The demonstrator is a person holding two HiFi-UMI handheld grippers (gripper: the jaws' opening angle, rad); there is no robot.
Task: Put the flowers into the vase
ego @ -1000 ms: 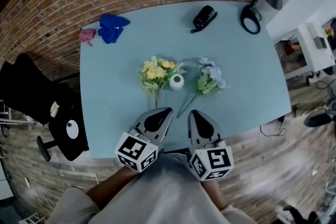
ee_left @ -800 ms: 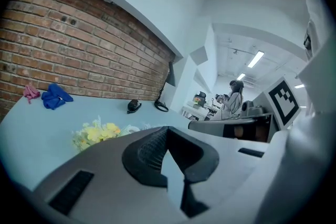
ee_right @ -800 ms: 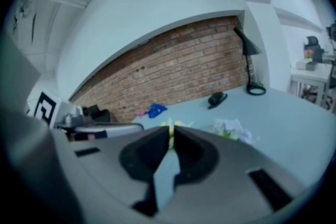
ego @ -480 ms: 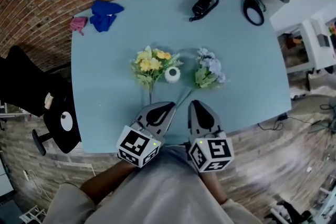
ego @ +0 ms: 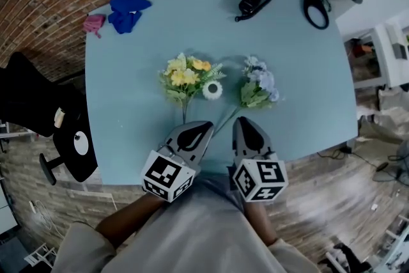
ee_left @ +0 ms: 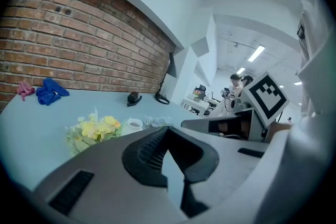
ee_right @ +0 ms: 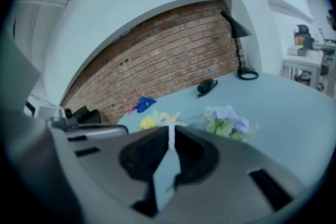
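A yellow flower bunch (ego: 187, 76) and a pale blue flower bunch (ego: 259, 87) lie on the light blue table (ego: 128, 105), stems toward me. A small white vase (ego: 212, 90) stands upright between them. My left gripper (ego: 203, 128) hovers over the table's near edge, just short of the yellow bunch's stem, shut and empty. My right gripper (ego: 241, 121) is beside it, near the blue bunch's stem, also shut on nothing. In the left gripper view the yellow flowers (ee_left: 94, 131) and vase (ee_left: 134, 124) show beyond the closed jaws. In the right gripper view the blue flowers (ee_right: 228, 120) lie ahead to the right.
At the table's far side lie a blue cloth (ego: 124, 11), a pink scrap (ego: 93, 23), a black device (ego: 254, 0) and a black lamp base (ego: 317, 6). A black chair (ego: 38, 112) stands left of the table. A brick wall is behind.
Both grippers have sunk a little toward the table's near edge and stay shut. The flowers and the vase have not moved on the table.
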